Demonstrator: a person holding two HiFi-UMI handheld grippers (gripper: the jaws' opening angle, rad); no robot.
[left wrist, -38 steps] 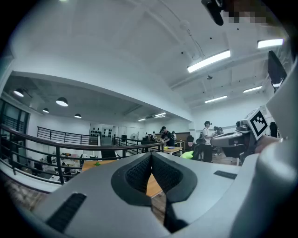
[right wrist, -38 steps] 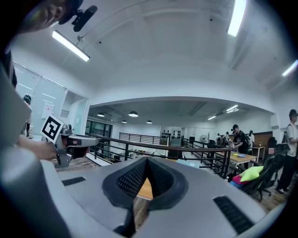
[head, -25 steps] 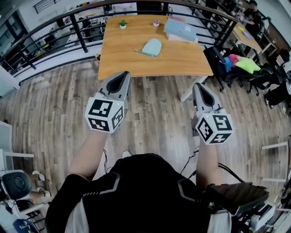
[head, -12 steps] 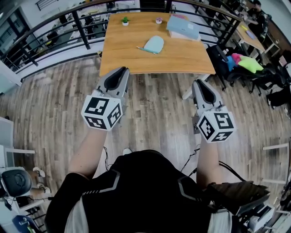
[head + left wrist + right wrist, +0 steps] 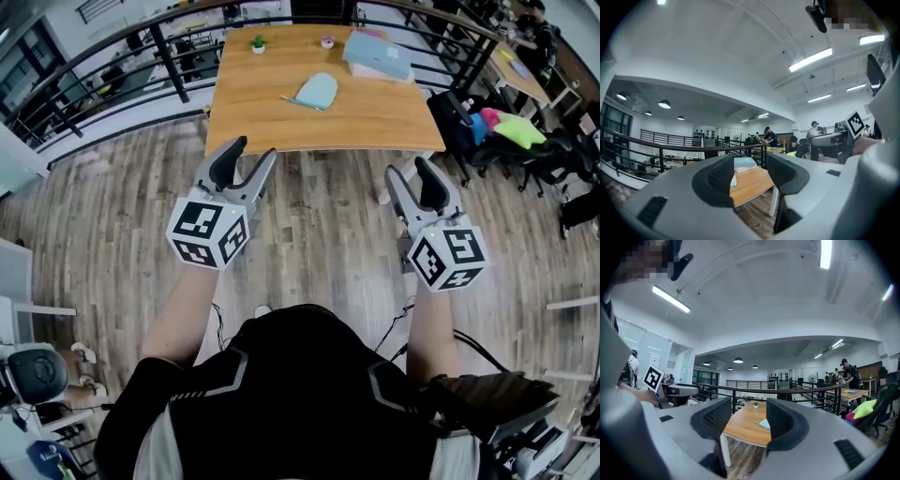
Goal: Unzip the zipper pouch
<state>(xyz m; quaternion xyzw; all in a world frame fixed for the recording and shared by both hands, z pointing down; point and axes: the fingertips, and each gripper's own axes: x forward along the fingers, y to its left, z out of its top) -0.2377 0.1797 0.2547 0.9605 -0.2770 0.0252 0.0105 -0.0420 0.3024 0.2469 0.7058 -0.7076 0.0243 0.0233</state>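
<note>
Head view, nearest: black shirt with grey seams, cut off at the bottom edge; two bare forearms reach up from it.
Cubes: a marker cube of black-and-white squares hides the back of each tool.
Left hand: left claw, smooth grey shells with ribbed black pads, has just been opening; it stands wide apart and grips nothing, with only distant worktop in the gap.
Right hand: right claw, same build, has also just been opening; it is spread wide and holds nothing.
Under the claws: floor of grey-brown planks.
Beyond: worktop, pale orange wood, flat and rectangular.
Task thing: zipper pouch, soft, pale mint, one end rounded, lies flat mid-worktop, well apart from both claws; in each gripper view a pad hides part of it.
Pouch axis: the long axis slants, rounded end toward the far right; a thin line runs off its near-left corner, too small to identify; the zip cannot be made out.
Far edge: small potted plant, tiny pink thing, pale blue flat stack.
Farthest: dark metal railing.
</note>
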